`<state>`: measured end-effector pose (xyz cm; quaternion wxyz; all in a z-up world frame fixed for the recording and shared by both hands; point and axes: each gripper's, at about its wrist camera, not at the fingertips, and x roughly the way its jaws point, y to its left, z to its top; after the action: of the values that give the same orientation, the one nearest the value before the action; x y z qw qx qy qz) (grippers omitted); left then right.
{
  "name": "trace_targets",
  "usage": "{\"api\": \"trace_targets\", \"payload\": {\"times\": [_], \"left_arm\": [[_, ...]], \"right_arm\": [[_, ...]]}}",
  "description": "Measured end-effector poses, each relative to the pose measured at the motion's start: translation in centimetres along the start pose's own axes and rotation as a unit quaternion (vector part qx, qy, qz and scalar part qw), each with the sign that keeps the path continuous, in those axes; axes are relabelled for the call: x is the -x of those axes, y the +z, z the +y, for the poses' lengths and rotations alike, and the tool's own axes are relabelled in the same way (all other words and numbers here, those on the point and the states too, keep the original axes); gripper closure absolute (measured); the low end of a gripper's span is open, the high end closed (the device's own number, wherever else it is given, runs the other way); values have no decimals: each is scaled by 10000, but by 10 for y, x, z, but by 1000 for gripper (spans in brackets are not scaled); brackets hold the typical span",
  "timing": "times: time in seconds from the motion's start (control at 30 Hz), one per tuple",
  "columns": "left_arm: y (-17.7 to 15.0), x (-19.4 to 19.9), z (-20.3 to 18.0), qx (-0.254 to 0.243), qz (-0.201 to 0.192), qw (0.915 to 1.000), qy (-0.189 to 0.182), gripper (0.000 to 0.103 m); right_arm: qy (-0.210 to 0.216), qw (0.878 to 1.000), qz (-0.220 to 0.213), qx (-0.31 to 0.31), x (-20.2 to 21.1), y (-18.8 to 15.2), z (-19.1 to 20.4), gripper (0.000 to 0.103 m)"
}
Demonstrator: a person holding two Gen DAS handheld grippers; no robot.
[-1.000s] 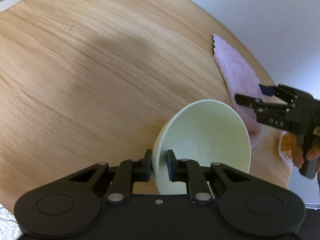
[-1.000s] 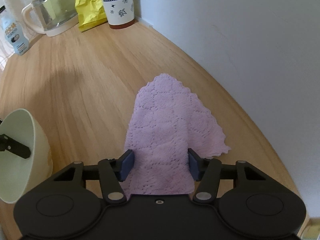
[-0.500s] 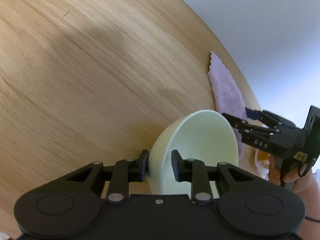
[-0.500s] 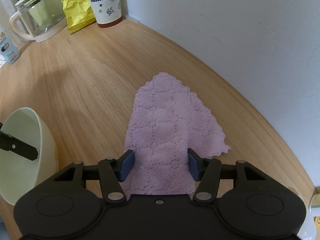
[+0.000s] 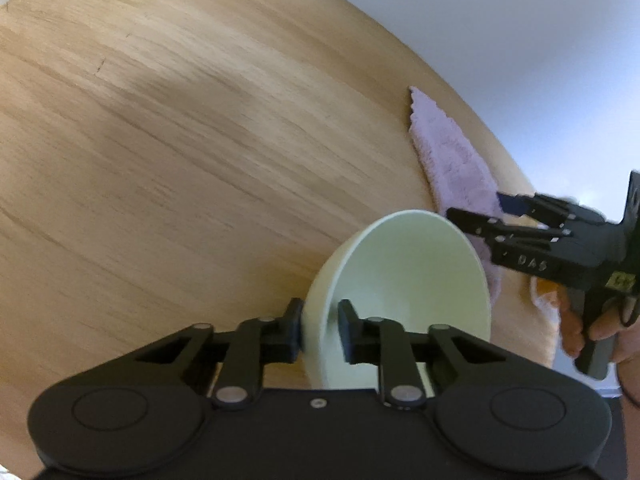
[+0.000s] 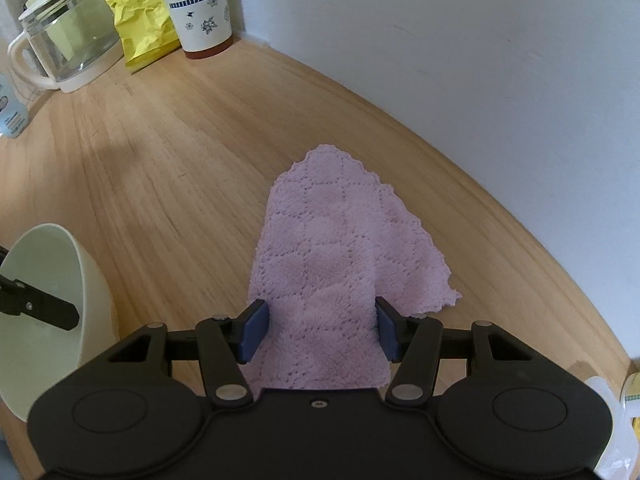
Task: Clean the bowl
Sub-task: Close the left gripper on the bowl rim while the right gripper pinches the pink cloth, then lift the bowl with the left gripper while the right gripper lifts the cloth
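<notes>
Left claw shifted w/ bowl, lower right of frame, jaws closing on its rim. Right claw half-wide over cloth, nothing gripped. Risk: thin rim grip, tilted bowl slips onto table.

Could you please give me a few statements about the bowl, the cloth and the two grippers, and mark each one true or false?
1. The left gripper has the wall of the pale green bowl between its fingers. True.
2. The bowl stands upright on the wooden table. False: it is tipped on its side, its opening facing the right gripper.
3. The purple cloth is inside the bowl. False: it lies on the table beside the bowl.
4. The right gripper's jaws stand apart over the cloth. True.
5. A yellow bag stands at the far end of the table. True.
</notes>
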<state>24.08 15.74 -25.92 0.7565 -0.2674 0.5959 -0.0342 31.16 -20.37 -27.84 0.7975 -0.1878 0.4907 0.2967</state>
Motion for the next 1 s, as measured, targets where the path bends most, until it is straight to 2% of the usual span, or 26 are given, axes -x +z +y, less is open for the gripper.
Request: {"api": "trace_targets", "payload": {"times": [0.17,0.3,0.47,0.53,0.63,0.73,0.8,1.0], "left_arm": [[8,-3,11,251,70,9994,-247,88],[16,-2,17,314,146,9989,-315,91],[8,7,19,289,18,9992,-260,92],[10,10,22,420,14,9987,-278,93],[11,19,25,452,-105,9988,-157,93],[14,25,35,665,-156,9976,-119,93],[11,22,41,989,-176,9948,-192,92],[13,38,59,1384,-354,9882,-554,92]], "right_arm": [[-2,10000,5,-26,-1,2,2,40],[-2,10000,31,-39,-1,2,2,40],[-6,10000,31,-61,-1,1,2,42],[19,9999,23,-106,0,0,2,46],[91,9997,5,-241,2,-1,-1,57],[145,9993,21,-341,3,-2,-4,71],[226,9989,53,-416,3,-3,-5,84],[405,9974,48,-587,9,-10,-3,90]]}}
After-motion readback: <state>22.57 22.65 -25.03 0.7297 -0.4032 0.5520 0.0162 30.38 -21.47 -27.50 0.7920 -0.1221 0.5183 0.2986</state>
